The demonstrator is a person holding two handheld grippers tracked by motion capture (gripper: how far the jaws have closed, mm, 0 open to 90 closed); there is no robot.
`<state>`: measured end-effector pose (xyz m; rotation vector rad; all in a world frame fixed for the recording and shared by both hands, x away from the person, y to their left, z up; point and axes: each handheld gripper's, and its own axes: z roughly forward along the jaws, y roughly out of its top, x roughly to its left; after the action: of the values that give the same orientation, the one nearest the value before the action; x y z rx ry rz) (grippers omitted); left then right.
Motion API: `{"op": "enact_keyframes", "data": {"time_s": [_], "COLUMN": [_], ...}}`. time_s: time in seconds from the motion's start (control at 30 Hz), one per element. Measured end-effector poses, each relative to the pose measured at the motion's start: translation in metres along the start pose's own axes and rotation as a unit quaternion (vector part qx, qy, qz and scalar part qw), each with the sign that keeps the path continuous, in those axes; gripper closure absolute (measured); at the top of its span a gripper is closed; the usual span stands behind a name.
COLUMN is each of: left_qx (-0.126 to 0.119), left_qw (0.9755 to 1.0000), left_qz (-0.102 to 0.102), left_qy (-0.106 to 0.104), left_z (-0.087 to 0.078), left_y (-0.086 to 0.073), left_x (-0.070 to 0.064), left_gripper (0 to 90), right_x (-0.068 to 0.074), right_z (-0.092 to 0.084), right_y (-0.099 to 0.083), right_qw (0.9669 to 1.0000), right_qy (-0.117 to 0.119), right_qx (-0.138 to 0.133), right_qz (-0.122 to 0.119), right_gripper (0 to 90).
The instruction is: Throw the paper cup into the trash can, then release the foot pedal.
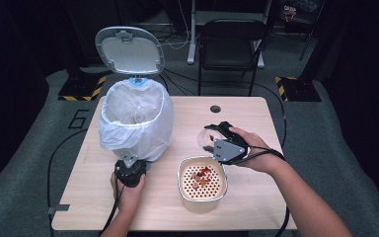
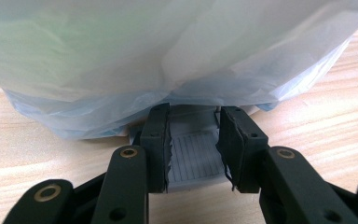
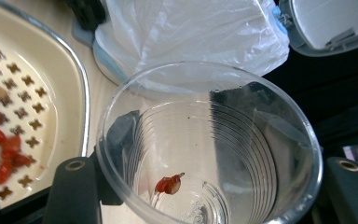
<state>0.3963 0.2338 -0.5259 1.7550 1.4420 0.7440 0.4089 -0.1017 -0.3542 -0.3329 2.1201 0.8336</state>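
Note:
A pedal bin [image 1: 135,121] lined with a white bag stands at the table's left, its grey lid [image 1: 129,50] raised. My left gripper [image 1: 128,162] sits at the bin's foot. In the left gripper view it [image 2: 193,119] is shut on the grey ribbed pedal [image 2: 193,161], one jaw on each side. My right gripper [image 1: 217,139] holds a clear plastic cup [image 1: 206,136] tilted on its side above the table's middle. In the right gripper view the cup [image 3: 205,140] sits between the jaws, with a small red scrap [image 3: 169,184] stuck near its bottom.
A cream basin [image 1: 202,183] with a perforated strainer holds red and brown scraps, near the front edge below the cup; its rim [image 3: 81,93] shows at the left of the right gripper view. A black chair [image 1: 229,47] stands beyond the table. Cables trail off both grippers.

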Motion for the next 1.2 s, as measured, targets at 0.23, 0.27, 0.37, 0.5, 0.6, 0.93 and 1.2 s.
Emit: {"op": "enact_keyframes", "data": {"time_s": [0.23,0.27,0.37,0.5,0.6,0.93,1.2], "left_qx": [0.000,0.000,0.000,0.000,0.001,-0.003,0.004], "left_qw": [1.0000,1.0000,1.0000,1.0000,1.0000,1.0000,1.0000], "left_qz": [0.000,0.000,0.000,0.000,-0.001,0.000,0.000], "left_qy": [0.000,0.000,0.000,0.000,-0.001,0.001,-0.002], "left_z": [0.000,0.000,0.000,0.000,0.000,0.000,-0.001], "left_y": [0.000,0.000,0.000,0.000,0.000,0.000,0.000], "left_x": [0.000,0.000,0.000,0.000,0.000,0.000,0.000], "left_gripper": [63.9,63.9,63.9,63.9,63.9,63.9,63.9], "right_x": [-0.010,-0.012,-0.017,-0.026,-0.033,-0.055,-0.074], "right_z": [0.001,0.002,0.004,0.006,0.008,0.009,0.010], "right_y": [-0.005,-0.005,-0.006,-0.005,-0.005,-0.003,0.007], "right_qw": [0.9964,0.9952,0.9914,0.9834,0.9763,0.9501,0.9327], "right_qy": [0.038,0.043,0.055,0.071,0.083,0.108,0.117], "right_qx": [-0.017,-0.021,-0.028,-0.038,-0.043,-0.061,-0.066], "right_qz": [0.074,0.086,0.115,0.163,0.195,0.286,0.335], "right_gripper": [33.8,33.8,33.7,33.6,33.7,33.6,33.7]}}
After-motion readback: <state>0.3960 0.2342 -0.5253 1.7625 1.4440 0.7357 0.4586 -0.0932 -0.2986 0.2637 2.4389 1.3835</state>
